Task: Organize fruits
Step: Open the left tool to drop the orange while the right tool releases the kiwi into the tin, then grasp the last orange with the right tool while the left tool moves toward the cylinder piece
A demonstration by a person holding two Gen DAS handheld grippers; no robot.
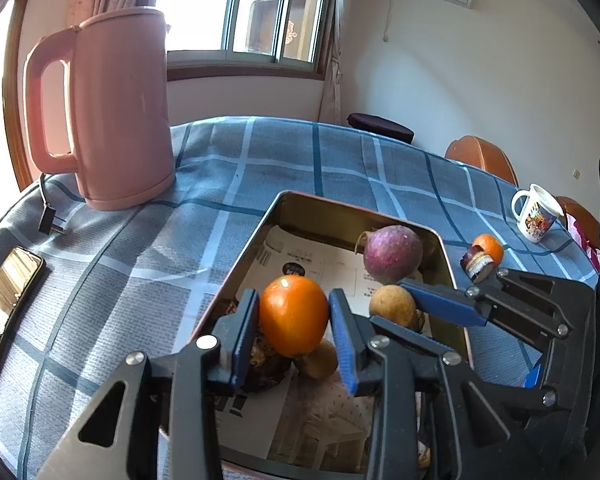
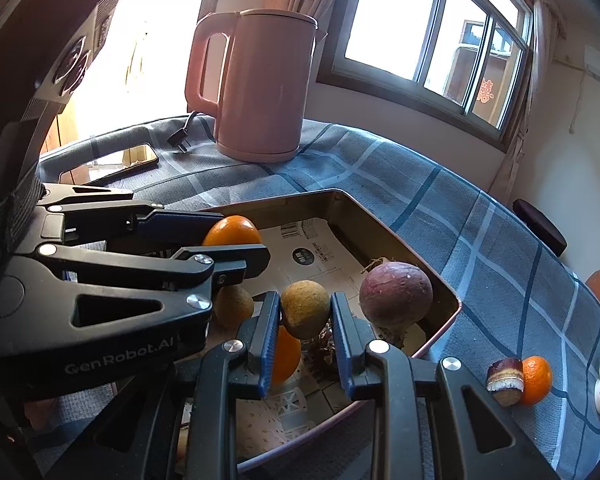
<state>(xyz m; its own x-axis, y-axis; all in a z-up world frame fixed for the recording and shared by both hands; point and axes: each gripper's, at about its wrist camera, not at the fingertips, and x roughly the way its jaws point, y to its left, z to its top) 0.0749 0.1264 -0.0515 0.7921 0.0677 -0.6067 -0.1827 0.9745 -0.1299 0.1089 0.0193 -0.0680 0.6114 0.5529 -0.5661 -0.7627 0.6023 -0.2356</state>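
Observation:
My left gripper (image 1: pixel 294 322) is shut on an orange (image 1: pixel 293 315) and holds it over the near end of a metal tray (image 1: pixel 260 232) lined with paper. My right gripper (image 2: pixel 305 316) is shut on a round brown fruit (image 2: pixel 304 309) over the same tray (image 2: pixel 420 258). In the tray lie a purple round fruit (image 1: pixel 393 254), a second brown fruit (image 1: pixel 318 360), a dark spiky fruit (image 1: pixel 266 368) and, in the right wrist view, another orange (image 2: pixel 286 358). A small orange (image 2: pixel 537 380) and a purple cut piece (image 2: pixel 506 382) lie on the cloth right of the tray.
A pink kettle (image 1: pixel 116 108) stands at the back left on the blue checked tablecloth (image 1: pixel 140 280), its plug (image 1: pixel 52 220) beside it. A phone (image 1: pixel 10 288) lies at the left edge. A printed mug (image 1: pixel 536 212) stands far right. Chairs (image 1: pixel 480 156) ring the table.

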